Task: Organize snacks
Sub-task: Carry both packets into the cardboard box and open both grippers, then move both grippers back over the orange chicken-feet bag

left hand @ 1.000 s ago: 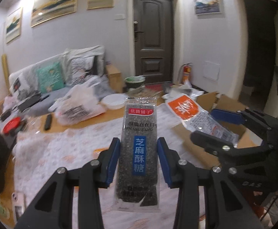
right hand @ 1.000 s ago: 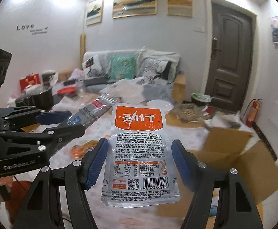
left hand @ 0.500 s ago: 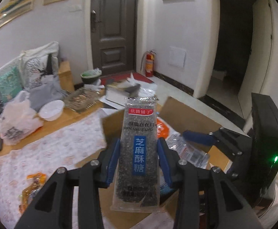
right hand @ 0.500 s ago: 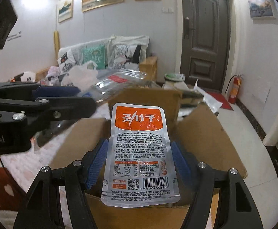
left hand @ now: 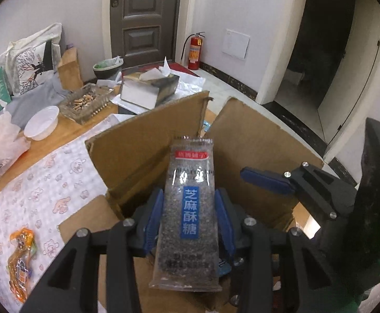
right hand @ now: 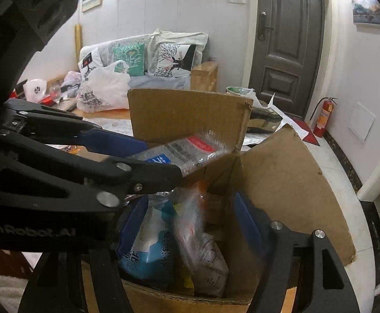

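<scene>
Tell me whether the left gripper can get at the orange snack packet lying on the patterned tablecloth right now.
Probably not yet. The left gripper is shut on the sesame candy pack over the cardboard box, so its jaws are occupied. The orange snack packet itself lies uncovered on the tablecloth.

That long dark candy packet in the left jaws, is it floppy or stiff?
The candy packet stands straight well past the left gripper, so probably fairly stiff. Its glossy clear wrapper looks slippery. Likely light and brittle inside.
</scene>
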The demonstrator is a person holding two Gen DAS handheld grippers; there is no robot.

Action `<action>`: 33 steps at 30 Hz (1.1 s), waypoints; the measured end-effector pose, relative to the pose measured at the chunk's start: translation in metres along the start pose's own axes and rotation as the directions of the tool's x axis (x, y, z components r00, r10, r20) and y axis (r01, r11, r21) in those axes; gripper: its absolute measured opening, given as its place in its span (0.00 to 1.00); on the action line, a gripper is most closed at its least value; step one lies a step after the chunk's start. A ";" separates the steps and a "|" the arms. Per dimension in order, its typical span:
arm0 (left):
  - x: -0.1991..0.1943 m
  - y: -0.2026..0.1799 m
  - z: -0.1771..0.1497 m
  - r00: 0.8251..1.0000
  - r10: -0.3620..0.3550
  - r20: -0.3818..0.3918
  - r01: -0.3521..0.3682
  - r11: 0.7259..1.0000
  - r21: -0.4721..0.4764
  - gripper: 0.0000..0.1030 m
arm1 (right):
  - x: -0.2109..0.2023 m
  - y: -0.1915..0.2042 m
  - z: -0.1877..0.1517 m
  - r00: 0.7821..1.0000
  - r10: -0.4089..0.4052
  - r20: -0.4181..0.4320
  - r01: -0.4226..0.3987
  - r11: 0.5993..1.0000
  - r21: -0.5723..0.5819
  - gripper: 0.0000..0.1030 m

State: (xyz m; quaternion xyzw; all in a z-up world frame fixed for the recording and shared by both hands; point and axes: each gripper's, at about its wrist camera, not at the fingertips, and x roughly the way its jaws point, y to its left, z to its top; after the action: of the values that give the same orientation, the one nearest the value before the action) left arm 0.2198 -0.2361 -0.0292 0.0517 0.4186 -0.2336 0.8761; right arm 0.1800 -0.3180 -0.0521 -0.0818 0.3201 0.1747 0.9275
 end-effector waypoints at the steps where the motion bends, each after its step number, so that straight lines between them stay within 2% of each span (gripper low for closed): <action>1: 0.002 0.001 0.000 1.000 -0.003 -0.006 0.003 1.000 0.000 0.37 | 0.000 0.000 0.000 1.000 0.000 -0.001 0.000 1.000 -0.001 0.63; 4: 0.004 0.006 0.001 1.000 -0.008 -0.016 0.008 1.000 -0.007 0.38 | -0.002 0.002 -0.001 1.000 -0.007 -0.007 0.007 1.000 -0.007 0.63; 12: -0.005 0.015 0.002 1.000 -0.010 0.019 0.010 1.000 -0.026 0.52 | -0.014 0.003 -0.006 1.000 -0.010 0.002 0.010 1.000 0.000 0.63; 21: -0.039 0.034 -0.008 0.997 0.019 0.068 -0.016 0.998 -0.056 0.54 | -0.031 0.017 0.000 0.999 0.027 0.026 -0.027 1.000 0.007 0.64; 26: -0.076 0.057 -0.024 0.992 0.061 0.114 -0.052 0.996 -0.074 0.57 | -0.041 0.044 0.008 0.994 0.090 0.060 -0.090 0.996 -0.009 0.64; 33: -0.133 0.119 -0.067 0.975 0.154 0.158 -0.132 0.981 -0.139 0.58 | -0.047 0.110 0.022 0.978 0.194 0.082 -0.190 0.980 -0.050 0.64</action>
State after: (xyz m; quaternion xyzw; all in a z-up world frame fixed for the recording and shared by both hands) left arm 0.1541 -0.0632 0.0157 0.0056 0.3523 -0.1462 0.9244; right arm 0.1171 -0.2234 -0.0099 -0.0623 0.2825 0.2735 0.9173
